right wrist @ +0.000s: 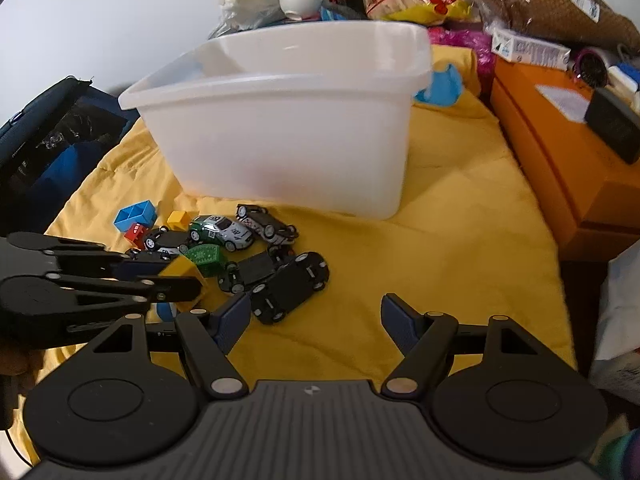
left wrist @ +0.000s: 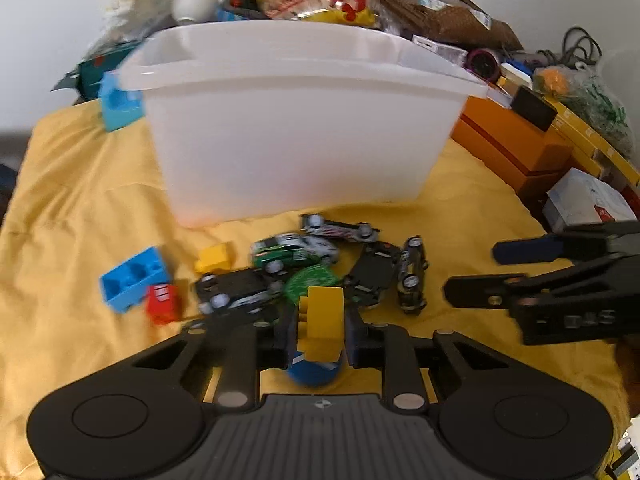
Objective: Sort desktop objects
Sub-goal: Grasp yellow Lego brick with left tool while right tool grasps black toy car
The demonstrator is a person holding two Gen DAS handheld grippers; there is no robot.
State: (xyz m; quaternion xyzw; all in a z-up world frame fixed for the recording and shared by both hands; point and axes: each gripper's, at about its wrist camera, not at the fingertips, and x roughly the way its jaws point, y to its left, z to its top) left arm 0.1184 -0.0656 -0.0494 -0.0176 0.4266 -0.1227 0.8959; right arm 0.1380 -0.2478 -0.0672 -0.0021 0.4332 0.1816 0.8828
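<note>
My left gripper is shut on a yellow brick, pads pressing both its sides, low over the yellow cloth. A blue round piece lies under it. Just ahead lies a heap of toy cars: a green-white car, a white striped car, an upside-down black car. A blue brick, a red brick and a small yellow brick lie to the left. My right gripper stands open and empty, its left finger beside the upside-down black car. The white bin stands behind.
An orange box flanks the cloth on the right, with bags and packets piled behind the bin. A dark blue bag sits at the left edge. Another blue piece rests beside the bin's far left corner.
</note>
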